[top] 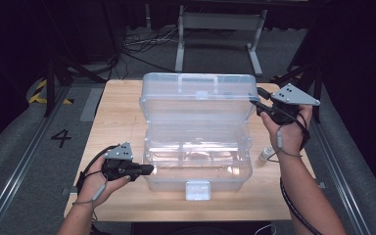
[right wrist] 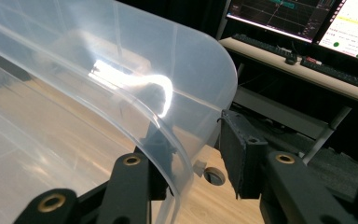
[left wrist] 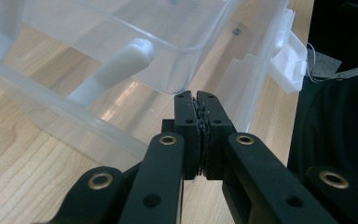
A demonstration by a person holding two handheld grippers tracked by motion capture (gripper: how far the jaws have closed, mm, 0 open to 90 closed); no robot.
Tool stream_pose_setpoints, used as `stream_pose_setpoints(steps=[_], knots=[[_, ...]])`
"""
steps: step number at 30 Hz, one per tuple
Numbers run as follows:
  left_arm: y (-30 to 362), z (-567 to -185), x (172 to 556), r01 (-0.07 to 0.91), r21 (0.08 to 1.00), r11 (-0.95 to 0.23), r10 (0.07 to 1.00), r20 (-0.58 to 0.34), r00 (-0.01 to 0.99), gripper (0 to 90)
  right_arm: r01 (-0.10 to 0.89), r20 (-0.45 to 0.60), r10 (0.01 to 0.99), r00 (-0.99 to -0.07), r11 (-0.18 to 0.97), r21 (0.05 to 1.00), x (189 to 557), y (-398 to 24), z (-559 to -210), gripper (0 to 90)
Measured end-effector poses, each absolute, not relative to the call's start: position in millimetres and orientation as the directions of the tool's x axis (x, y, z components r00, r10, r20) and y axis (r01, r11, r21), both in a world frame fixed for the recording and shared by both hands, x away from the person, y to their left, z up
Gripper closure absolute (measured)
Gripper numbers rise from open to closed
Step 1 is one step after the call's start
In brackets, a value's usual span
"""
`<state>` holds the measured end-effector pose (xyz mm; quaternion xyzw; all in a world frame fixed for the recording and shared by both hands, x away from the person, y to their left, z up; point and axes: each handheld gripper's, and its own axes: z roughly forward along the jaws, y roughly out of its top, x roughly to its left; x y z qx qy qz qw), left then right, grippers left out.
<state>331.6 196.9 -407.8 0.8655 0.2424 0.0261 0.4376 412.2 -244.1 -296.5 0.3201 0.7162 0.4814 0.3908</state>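
The storage box (top: pixel 197 164) sits in the middle of the worktop (top: pixel 117 117), its front wall near the front edge and its latch (top: pixel 198 189) facing that edge. An inner tray (top: pixel 196 149) rests inside the box. The lid (top: pixel 198 98) stands upright behind the box, toward the rear edge, with its handle (top: pixel 198 80) along its top. The left gripper (top: pixel 147 170) lies at the front left corner of the box, just beside its left wall. The right gripper (top: pixel 257 103) is at the lid's right edge, which runs between its jaws. A small bottle (top: pixel 265 153) lies on the worktop right of the box, near the right edge.
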Motion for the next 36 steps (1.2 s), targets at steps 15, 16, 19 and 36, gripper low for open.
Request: stream_pose_setpoints(steps=[15,16,19,36], knots=[[194,-411,334,0.396,0.77,-0.5,0.438,-0.17,0.883,87.8,0.075,-0.314,0.852,-0.418,0.377,0.923,419,-237,-296,72.7],[193,-411,334,0.394,0.768,-0.504,0.438,-0.166,0.884,87.7,0.076,-0.313,0.852,-0.419,0.377,0.923,420,-237,-296,72.7],[193,-411,335,0.391,0.767,-0.509,0.434,-0.164,0.886,87.7,0.086,-0.309,0.852,-0.424,0.377,0.922,424,-237,-294,73.1],[193,-414,332,0.39,0.787,-0.479,0.455,-0.157,0.876,88.2,0.162,-0.292,0.858,-0.423,0.389,0.907,443,-234,-285,75.5]])
